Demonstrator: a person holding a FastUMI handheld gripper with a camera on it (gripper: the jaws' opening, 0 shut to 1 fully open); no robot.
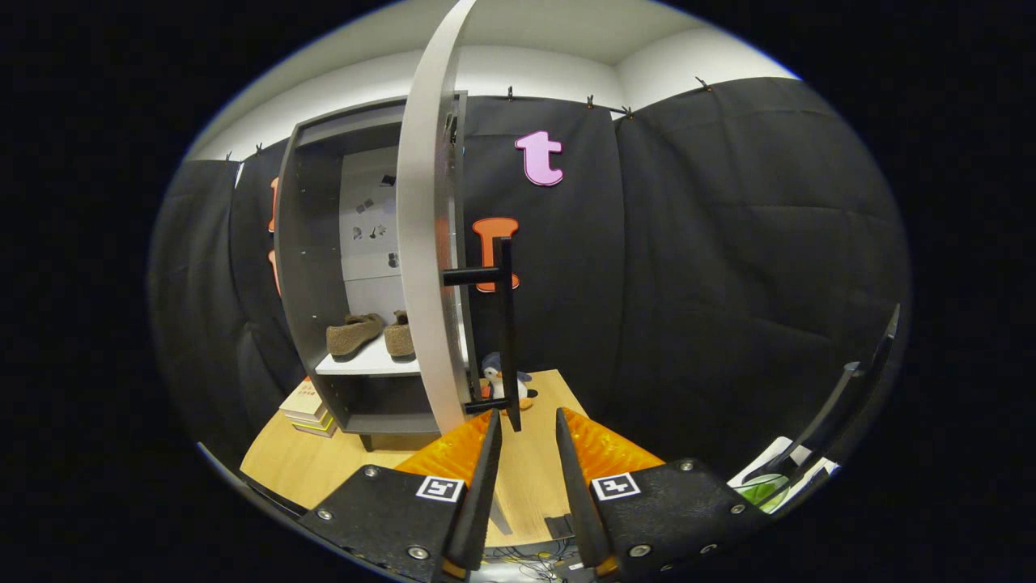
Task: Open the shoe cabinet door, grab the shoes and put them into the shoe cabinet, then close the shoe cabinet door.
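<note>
The grey shoe cabinet (312, 267) stands on the wooden table, its door (425, 243) swung out edge-on toward me. A pair of brown shoes (372, 334) rests on the white middle shelf (364, 363) inside. A black bar handle (507, 324) runs down the door's outer face. My gripper (526, 425) is open, its fingertips just below and in front of the handle's lower end, with nothing between them.
A small penguin toy (495, 376) stands on the table (307, 465) behind the handle. A stack of books (306, 407) lies left of the cabinet's base. Black cloth walls close in the back and right. A dark stand and white-green items (777, 478) sit at the right.
</note>
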